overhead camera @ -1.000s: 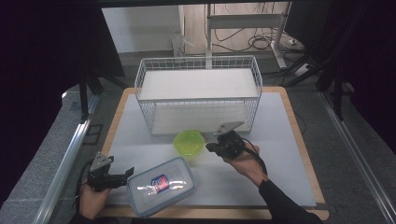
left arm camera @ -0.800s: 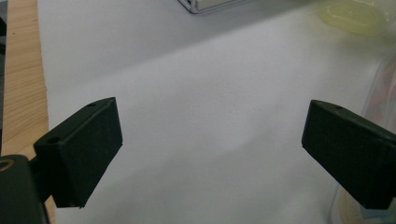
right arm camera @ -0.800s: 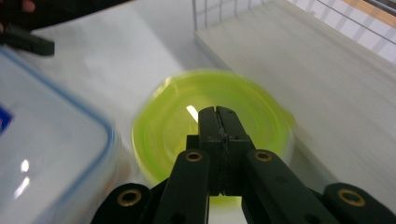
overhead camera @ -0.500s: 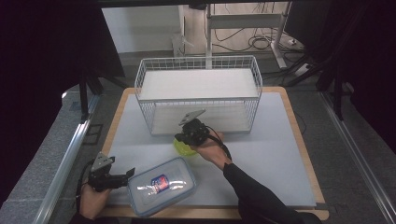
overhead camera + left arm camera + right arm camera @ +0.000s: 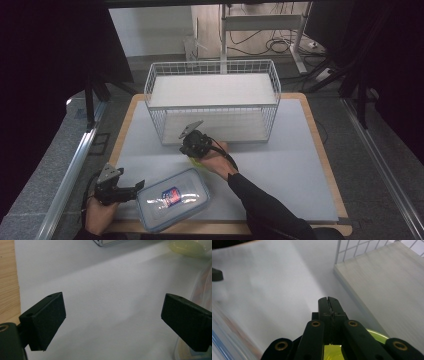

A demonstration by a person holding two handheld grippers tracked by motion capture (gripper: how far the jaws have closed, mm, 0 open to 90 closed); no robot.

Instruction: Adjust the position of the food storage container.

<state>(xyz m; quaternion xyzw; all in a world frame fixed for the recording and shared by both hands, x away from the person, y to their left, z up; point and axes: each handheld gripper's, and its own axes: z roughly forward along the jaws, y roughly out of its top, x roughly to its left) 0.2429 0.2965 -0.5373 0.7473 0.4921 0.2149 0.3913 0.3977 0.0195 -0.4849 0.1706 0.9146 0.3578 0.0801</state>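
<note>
A yellow-green bowl (image 5: 195, 161) sits on the pale mat in front of the wire basket (image 5: 215, 102), mostly covered by the person's right hand. My right gripper (image 5: 189, 146) hangs just over it, jaws pressed together with nothing between them; in the right gripper view the gripper (image 5: 329, 302) points across the mat with the bowl's rim (image 5: 378, 334) below it. My left gripper (image 5: 136, 188) lies at the front left, open, its jaws beside a clear lidded container (image 5: 172, 197). The left gripper view has that gripper (image 5: 112, 322) spread wide over bare mat, the container (image 5: 203, 290) at the right edge.
The white wire basket holds a pale board (image 5: 387, 282) as its floor and stands at the back of the mat (image 5: 285, 165). A wooden border (image 5: 322, 150) frames the mat. Metal rails (image 5: 75, 165) run along both sides of the table.
The right hand has carried its shut gripper leftward from the bowl's right side to above the bowl, now hiding most of it. The left gripper and the container have stayed put.
</note>
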